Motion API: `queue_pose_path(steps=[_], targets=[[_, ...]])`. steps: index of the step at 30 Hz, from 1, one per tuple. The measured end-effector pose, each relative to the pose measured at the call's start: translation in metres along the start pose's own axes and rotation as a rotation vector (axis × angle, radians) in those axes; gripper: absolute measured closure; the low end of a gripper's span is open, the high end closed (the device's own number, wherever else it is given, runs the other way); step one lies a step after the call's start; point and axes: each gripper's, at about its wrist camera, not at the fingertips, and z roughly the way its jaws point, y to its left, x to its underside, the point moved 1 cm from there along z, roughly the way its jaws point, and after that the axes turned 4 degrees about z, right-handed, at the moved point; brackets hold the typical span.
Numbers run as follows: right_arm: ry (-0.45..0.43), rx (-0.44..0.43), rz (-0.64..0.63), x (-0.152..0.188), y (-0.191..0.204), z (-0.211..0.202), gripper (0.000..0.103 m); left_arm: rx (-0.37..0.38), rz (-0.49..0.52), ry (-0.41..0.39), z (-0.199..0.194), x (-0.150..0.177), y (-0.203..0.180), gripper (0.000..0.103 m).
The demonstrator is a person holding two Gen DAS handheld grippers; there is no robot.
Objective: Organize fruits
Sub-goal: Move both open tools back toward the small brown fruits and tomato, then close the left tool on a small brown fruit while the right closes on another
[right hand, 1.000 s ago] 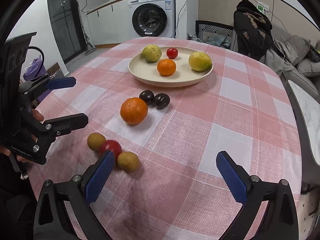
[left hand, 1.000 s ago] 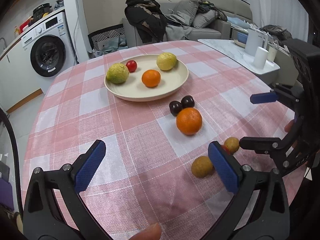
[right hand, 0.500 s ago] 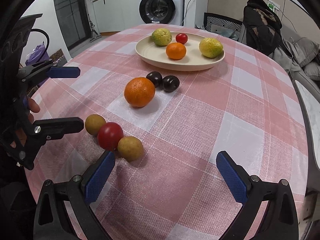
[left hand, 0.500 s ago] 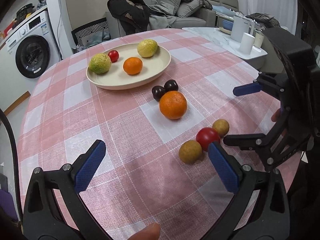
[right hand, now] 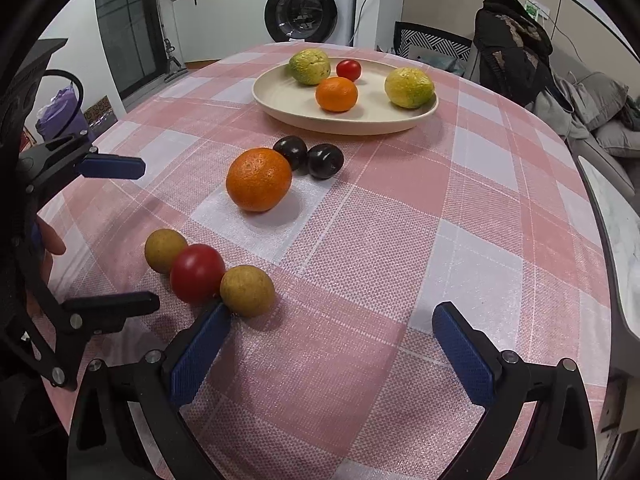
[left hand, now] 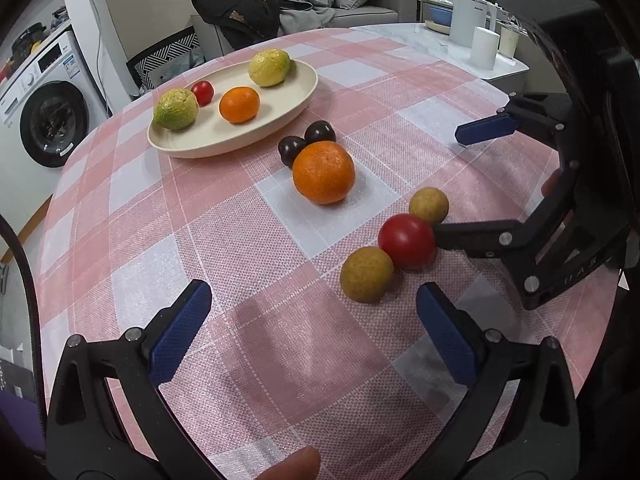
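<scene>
Both tools released, jaws wide, nothing between the pads. Left gripper [left hand: 310, 328] low over the near edge of the pink-and-white checked tablecloth [left hand: 224, 240]; right gripper [right hand: 332, 338] likewise, and each shows in the other's view at the side. Loose fruit on the cloth: large orange [left hand: 323, 172] near centre, two dark plums [left hand: 306, 140] touching it on its far side. Nearer, a row of three touching: tan round fruit [left hand: 366, 274], red tomato [left hand: 406, 240], second tan fruit [left hand: 429, 205]. In the left wrist view the right gripper's lower finger [left hand: 472, 238] lies just beside the tomato, contact unclear. In the right wrist view that gripper's left pad [right hand: 200, 350] sits just beside the nearest tan fruit. Cream plate [left hand: 276, 120] at far side holds a green-yellow citrus [left hand: 176, 108], small tomato [left hand: 202, 92], small orange [left hand: 239, 104], yellow citrus [left hand: 269, 67]. Beyond the table: washing machine [left hand: 48, 116], sofa [left hand: 360, 0] with dark clothing, side table with white kettle [left hand: 466, 20]
</scene>
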Motion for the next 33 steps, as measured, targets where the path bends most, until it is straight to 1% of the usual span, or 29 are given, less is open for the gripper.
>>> queue_pose_path(steps=[6,10,13,15,16,22,26,31,33], targets=[[-0.008,0.003,0.031,-0.004,-0.004,0.003,0.0,-0.015,-0.024,0.015,0.004,0.001,0.006,0.001],[-0.023,-0.017,0.04,-0.005,-0.004,0.004,0.0,-0.023,-0.05,0.023,0.007,0.0,0.013,0.001],[-0.04,-0.022,0.033,-0.005,-0.001,0.002,0.003,-0.024,-0.062,0.024,0.009,0.0,0.017,0.001],[-0.039,-0.027,0.027,-0.005,0.001,0.002,0.016,-0.022,-0.067,0.022,0.01,0.0,0.019,0.001],[-0.048,-0.025,0.021,-0.005,0.002,0.001,0.02,-0.022,-0.068,0.021,0.01,0.0,0.019,0.001],[-0.057,-0.054,0.001,-0.005,0.008,-0.003,0.034,-0.018,-0.077,0.014,0.01,-0.001,0.019,0.001],[-0.061,-0.068,-0.012,-0.003,0.013,-0.006,0.048,-0.012,-0.08,0.015,0.011,-0.001,0.019,0.001],[-0.059,-0.091,-0.01,-0.003,0.014,-0.008,0.056,-0.003,-0.079,0.008,0.01,-0.001,0.018,0.002],[-0.06,-0.11,-0.008,-0.002,0.014,-0.009,0.064,0.005,-0.082,0.008,0.01,0.0,0.018,0.004]])
